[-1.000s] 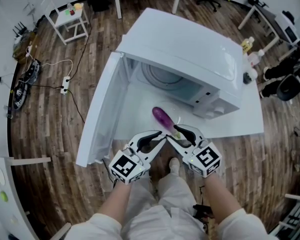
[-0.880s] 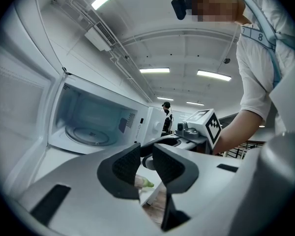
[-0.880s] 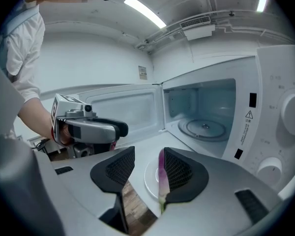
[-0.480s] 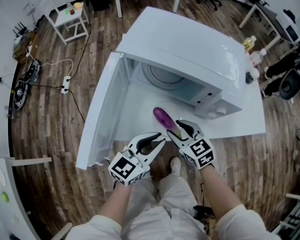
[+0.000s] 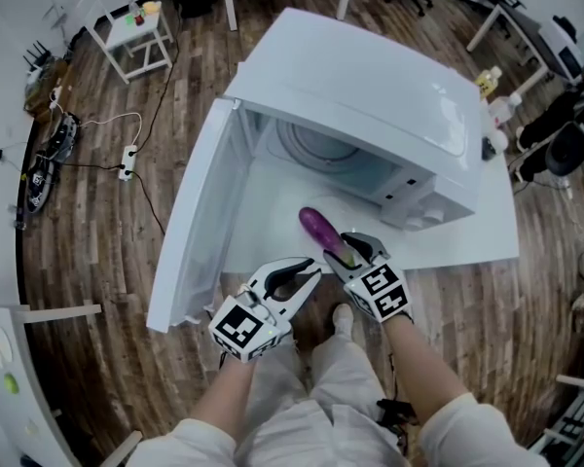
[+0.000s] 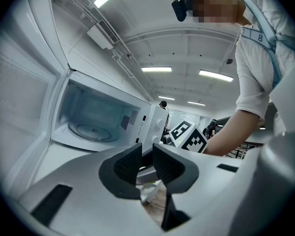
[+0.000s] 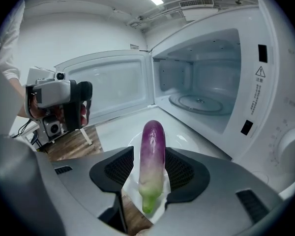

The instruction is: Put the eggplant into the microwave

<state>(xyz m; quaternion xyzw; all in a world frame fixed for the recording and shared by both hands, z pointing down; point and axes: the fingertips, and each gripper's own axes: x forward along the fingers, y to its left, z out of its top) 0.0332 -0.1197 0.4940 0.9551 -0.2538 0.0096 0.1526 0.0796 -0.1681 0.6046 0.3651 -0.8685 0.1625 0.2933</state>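
Observation:
The purple eggplant (image 5: pixel 320 229) with a green stem end lies on a white plate (image 7: pixel 133 147) on the table in front of the open microwave (image 5: pixel 370 95). My right gripper (image 5: pixel 339 248) points down over it, and in the right gripper view the eggplant (image 7: pixel 152 156) runs lengthwise between the pads. Those jaws have just been opening and stand open, with a small gap on each side of the eggplant. My left gripper (image 5: pixel 314 269) hovers just left of it, shut with nothing in it, and points level toward the oven cavity (image 6: pixel 91 117). The glass turntable (image 7: pixel 201 102) is bare.
The microwave door (image 5: pixel 190 232) is swung wide to the left. The white table (image 5: pixel 487 246) ends close to my legs. Bottles (image 5: pixel 484 86) stand at its right side. On the wooden floor at left lie a power strip and cables (image 5: pixel 127 163), with a small white side table (image 5: pixel 136 32) behind.
My right gripper has moved down and left onto the eggplant and tipped further downward, so its fingers now straddle the stem end. The left gripper has stayed put.

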